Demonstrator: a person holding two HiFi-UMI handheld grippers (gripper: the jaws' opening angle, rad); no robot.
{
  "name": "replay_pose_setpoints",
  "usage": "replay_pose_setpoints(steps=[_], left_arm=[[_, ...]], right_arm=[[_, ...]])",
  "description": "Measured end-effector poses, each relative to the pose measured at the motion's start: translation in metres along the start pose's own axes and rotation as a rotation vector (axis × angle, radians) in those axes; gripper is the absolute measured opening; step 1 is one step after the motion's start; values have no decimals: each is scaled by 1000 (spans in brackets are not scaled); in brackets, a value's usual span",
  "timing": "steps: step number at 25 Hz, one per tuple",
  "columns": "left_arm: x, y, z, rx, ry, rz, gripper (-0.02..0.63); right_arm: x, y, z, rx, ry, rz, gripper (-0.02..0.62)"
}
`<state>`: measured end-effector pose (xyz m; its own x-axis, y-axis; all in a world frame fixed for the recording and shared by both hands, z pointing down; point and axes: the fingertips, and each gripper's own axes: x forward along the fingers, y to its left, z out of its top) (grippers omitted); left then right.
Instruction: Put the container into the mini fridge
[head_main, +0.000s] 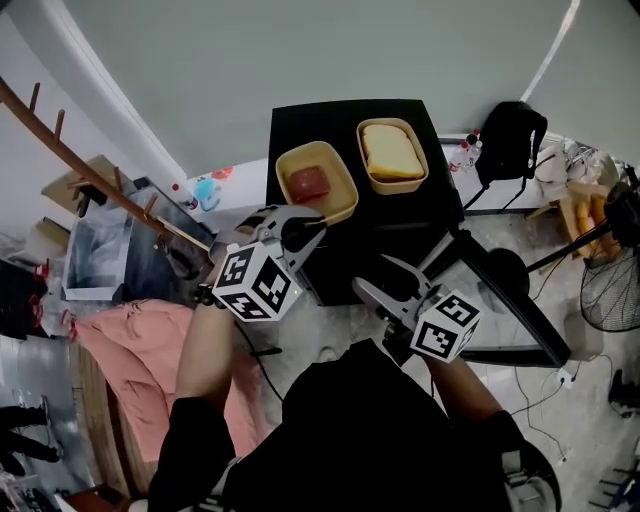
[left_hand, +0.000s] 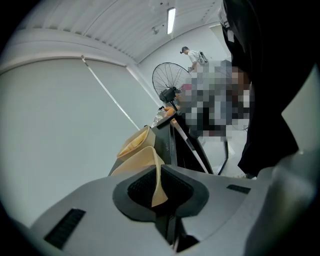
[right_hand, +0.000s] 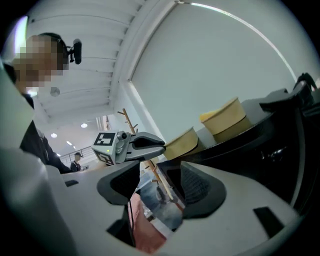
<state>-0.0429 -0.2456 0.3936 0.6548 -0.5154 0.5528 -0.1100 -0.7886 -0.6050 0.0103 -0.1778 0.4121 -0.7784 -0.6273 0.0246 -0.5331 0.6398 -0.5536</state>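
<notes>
Two yellow containers stand on top of the black mini fridge (head_main: 427, 205). The nearer left container (head_main: 316, 182) holds something red; the right container (head_main: 392, 153) is filled with something pale yellow. My left gripper (head_main: 313, 230) is at the left container's front edge. In the left gripper view its jaws (left_hand: 159, 187) are shut on the thin tan rim of that container (left_hand: 142, 160). My right gripper (head_main: 378, 275) hangs in front of the fridge, right of the left one. It is open (right_hand: 159, 182) with nothing between its fingers, and that view shows both containers (right_hand: 182, 142) (right_hand: 225, 117).
A wooden coat rack (head_main: 90, 165) and a pink cloth (head_main: 130, 340) are at the left. A black bag (head_main: 512, 135), a black stand (head_main: 505, 290), a floor fan (head_main: 610, 290) and cables lie right of the fridge. The wall is behind it.
</notes>
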Motion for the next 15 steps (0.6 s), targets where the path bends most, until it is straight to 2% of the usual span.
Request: replay_pose_setpoints(steps=[8,15], left_arm=[[-22,-25,11,-20,-36,-28,38],[-39,-41,13,-31,-63,-55,37]], right_arm=[[16,6,2,269,25,93,264],[36,1,15,541,35,153,310]])
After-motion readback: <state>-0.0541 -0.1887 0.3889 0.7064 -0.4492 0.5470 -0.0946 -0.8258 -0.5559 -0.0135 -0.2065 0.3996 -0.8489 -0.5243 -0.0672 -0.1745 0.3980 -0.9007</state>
